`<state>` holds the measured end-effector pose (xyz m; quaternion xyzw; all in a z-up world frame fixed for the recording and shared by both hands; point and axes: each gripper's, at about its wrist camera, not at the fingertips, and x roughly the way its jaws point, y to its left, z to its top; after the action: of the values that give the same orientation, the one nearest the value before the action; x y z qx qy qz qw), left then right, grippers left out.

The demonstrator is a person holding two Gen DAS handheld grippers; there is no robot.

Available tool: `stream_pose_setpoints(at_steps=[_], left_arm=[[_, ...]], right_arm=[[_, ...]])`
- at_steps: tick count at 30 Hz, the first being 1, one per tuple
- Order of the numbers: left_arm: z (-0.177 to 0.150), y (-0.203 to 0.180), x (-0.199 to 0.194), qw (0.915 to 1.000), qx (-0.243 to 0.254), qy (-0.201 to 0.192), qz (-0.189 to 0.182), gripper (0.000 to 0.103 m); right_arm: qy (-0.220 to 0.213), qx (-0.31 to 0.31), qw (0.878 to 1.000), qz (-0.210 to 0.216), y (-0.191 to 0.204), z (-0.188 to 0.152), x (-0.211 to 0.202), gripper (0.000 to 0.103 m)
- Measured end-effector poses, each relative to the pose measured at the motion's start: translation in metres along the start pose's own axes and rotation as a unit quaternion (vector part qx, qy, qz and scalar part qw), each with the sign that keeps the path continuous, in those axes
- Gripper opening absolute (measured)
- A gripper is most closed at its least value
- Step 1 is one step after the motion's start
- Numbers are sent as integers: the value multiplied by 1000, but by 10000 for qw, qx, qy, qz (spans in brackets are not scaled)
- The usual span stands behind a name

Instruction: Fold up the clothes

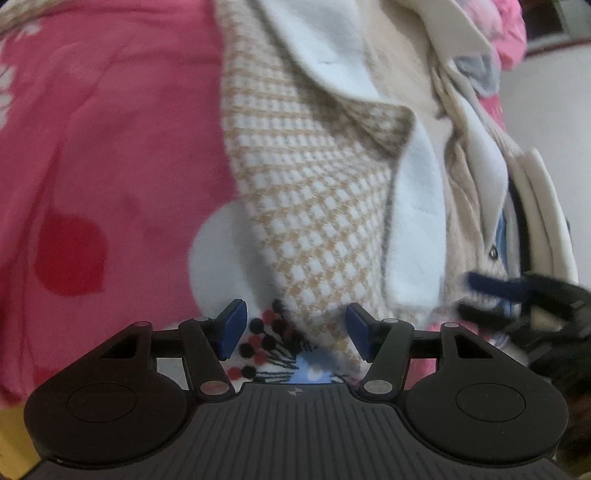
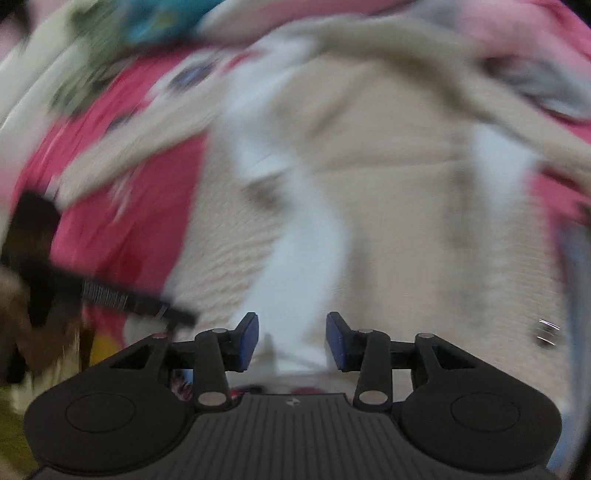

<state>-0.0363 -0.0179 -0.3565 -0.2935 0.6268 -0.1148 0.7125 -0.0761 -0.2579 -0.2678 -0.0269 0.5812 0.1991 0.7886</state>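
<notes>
A beige and white houndstooth garment (image 1: 317,206) with white fleece trim (image 1: 417,236) lies on a pink patterned bedsheet (image 1: 110,147). My left gripper (image 1: 295,330) is open just above the garment's lower edge, its blue pads (image 1: 232,328) on either side of the cloth without holding it. In the right wrist view, which is blurred, my right gripper (image 2: 291,341) is open over the same beige garment (image 2: 406,221) and its white trim (image 2: 295,258). The right gripper also shows at the right edge of the left wrist view (image 1: 517,295).
The pink bedsheet (image 2: 122,206) spreads left of the garment. More clothes lie at the far end, pink ones (image 1: 509,33) and a green and blue one (image 2: 122,33). A metal snap (image 2: 546,332) sits on the garment at right.
</notes>
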Motion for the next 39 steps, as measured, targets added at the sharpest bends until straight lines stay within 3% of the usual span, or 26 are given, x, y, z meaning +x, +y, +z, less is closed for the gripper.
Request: stream_pose_setpoints(at_steps=[3, 5, 6, 7, 8, 9, 11, 13, 16, 18, 21, 23, 25, 27, 28, 29, 31, 34, 36, 37, 38, 39], left_arm=[[-4, 6, -6, 9997, -199, -163, 3, 59], [-7, 8, -10, 9993, -286, -257, 9, 59], [-8, 9, -11, 9991, -319, -294, 11, 59], [-10, 9, -12, 9989, -344, -327, 6, 59], [-10, 8, -12, 9988, -343, -352, -20, 59], [-11, 8, -13, 9988, -317, -369, -51, 59], [-14, 4, -12, 9989, -216, -411, -102, 59], [-16, -1, -12, 9984, -145, -509, -180, 59], [-20, -8, -5, 9972, -133, -656, -344, 63], [-22, -8, 5, 9972, -211, -640, -331, 63], [-25, -8, 10, 9972, -300, -621, -304, 63], [-24, -8, 6, 9962, -341, -684, -422, 63], [-23, -9, 0, 9947, -379, -758, -576, 63], [-18, -10, -6, 9932, -375, -826, -726, 63], [-15, -11, -9, 9924, -369, -858, -796, 63], [-12, -13, -11, 9919, -320, -891, -846, 63], [-8, -16, -13, 9909, -182, -957, -927, 63], [-4, -24, -9, 9883, 43, -1050, -1107, 63], [0, -28, -6, 9860, 118, -1094, -1252, 63], [1, -29, -8, 9847, 182, -1119, -1322, 63], [1, -30, -10, 9832, 265, -1146, -1394, 63], [2, -32, -11, 9817, 358, -1171, -1455, 63]], right_arm=[[123, -798, 9960, -380, 26, 0, 36, 49], [144, -1025, 9938, -397, 28, -5, 50, 47], [127, -1087, 9932, -403, 29, -8, 53, 45], [95, -1091, 9930, -436, 28, -9, 52, 33], [6, -847, 9955, -426, 21, -8, 44, 17], [-92, -569, 9975, -409, 12, -8, 36, 10], [-312, 103, 9985, -436, -11, -6, 19, 7], [-566, 963, 9921, -569, -45, -6, -1, 1], [-817, 2139, 9705, -757, -99, -14, -16, 0], [-900, 2746, 9549, -686, -127, -22, -15, 0], [-1014, 3197, 9414, -352, -143, -33, -15, 0], [-1192, 3155, 9414, -15, -134, -39, -22, 3], [-1171, 2581, 9586, 257, -107, -37, -24, 7], [-1030, 1834, 9773, 237, -74, -32, -22, 29], [-1015, 1465, 9839, 139, -58, -30, -18, 53], [-1008, 1098, 9888, 35, -42, -28, -15, 64], [-912, 496, 9945, -145, -18, -23, -4, 70], [-438, 56, 9985, -318, -5, -18, 27, 70], [-164, -157, 9985, -490, -1, -16, 39, 62], [-131, -198, 9983, -528, -2, -13, 41, 45], [-146, -74, 9987, -481, -8, -10, 38, 16], [-185, 181, 9982, -541, -14, -8, 34, 9]])
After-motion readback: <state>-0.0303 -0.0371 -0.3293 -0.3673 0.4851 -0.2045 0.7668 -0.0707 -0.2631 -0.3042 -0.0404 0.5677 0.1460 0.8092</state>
